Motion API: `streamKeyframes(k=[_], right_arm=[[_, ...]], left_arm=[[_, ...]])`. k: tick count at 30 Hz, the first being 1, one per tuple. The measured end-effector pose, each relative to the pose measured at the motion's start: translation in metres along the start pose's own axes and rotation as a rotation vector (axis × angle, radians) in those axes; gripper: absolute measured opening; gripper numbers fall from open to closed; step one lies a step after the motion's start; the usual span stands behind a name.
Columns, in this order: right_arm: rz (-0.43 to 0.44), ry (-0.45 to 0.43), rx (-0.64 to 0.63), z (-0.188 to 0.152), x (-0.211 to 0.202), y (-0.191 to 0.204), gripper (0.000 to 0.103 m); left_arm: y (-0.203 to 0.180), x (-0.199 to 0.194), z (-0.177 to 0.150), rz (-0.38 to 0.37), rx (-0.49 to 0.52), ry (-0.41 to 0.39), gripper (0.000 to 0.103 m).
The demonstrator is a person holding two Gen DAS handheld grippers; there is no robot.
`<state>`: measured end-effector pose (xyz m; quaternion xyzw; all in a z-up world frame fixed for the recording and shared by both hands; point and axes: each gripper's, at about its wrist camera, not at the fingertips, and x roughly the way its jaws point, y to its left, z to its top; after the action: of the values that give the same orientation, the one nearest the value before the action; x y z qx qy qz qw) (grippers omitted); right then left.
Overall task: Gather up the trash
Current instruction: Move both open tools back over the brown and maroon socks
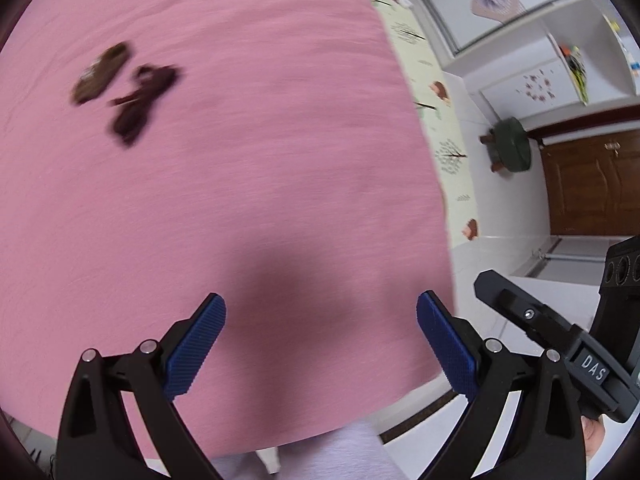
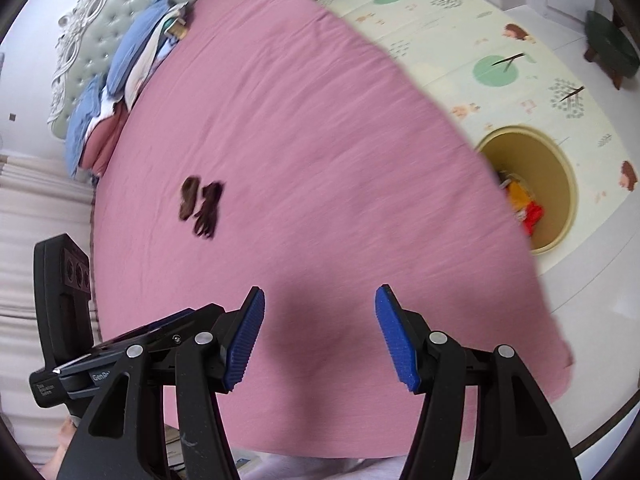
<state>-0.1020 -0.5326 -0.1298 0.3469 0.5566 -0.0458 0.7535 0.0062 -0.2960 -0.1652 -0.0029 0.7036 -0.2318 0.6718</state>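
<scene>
A home bedroom: pink-sheeted bed [image 2: 320, 140], tufted headboard [image 2: 104, 12], patterned play mat [image 2: 460, 40].

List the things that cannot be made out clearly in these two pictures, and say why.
- Dark scraps on the pink sheet: motion blur in both views, so what they are is unclear.
- Bin beside the bed: right wrist view only; the bed's edge hides its near side and part of its contents.
- Folded bedding at the headboard: small, and distorted near the frame's edge.
- Floor under the bed: hidden in both views.

Scraps [image 2: 201, 206] on bed [image 2: 320, 140] (bin [image 2: 560, 184] beside).
</scene>
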Motion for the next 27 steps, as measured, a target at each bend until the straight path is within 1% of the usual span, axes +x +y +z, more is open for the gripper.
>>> streamKeyframes(k=[2,4,6,9,12,16,19,22,27], right_arm=[[0.011,0.012,-0.008,-0.007,0.015,0.021,0.057],[0.018,0.024,-0.014,-0.012,0.03,0.039,0.057],[0.026,0.039,-0.019,-0.016,0.044,0.056,0.057],[0.032,0.061,-0.03,-0.016,0.064,0.081,0.057],[0.033,0.08,-0.047,-0.012,0.084,0.105,0.057],[0.024,0.107,-0.07,0.005,0.11,0.13,0.057],[0.018,0.117,-0.069,0.023,0.129,0.146,0.057],[0.01,0.125,-0.073,0.045,0.151,0.161,0.057],[0.002,0.146,-0.067,0.075,0.187,0.176,0.055]], left_arm=[[0.025,-0.006,-0.002,0.003,-0.023,-0.003,0.096],[0.051,-0.012,-0.001,0.031,-0.038,-0.016,0.096],[0.07,-0.017,0.003,0.049,-0.046,-0.021,0.096],[0.103,-0.023,0.013,0.067,-0.072,-0.032,0.096],[0.13,-0.028,0.025,0.103,-0.09,-0.05,0.096],[0.157,-0.032,0.056,0.142,-0.122,-0.075,0.096],[0.179,-0.035,0.086,0.169,-0.129,-0.095,0.096],[0.192,-0.032,0.111,0.205,-0.109,-0.099,0.096],[0.21,-0.016,0.153,0.259,-0.062,-0.085,0.096]])
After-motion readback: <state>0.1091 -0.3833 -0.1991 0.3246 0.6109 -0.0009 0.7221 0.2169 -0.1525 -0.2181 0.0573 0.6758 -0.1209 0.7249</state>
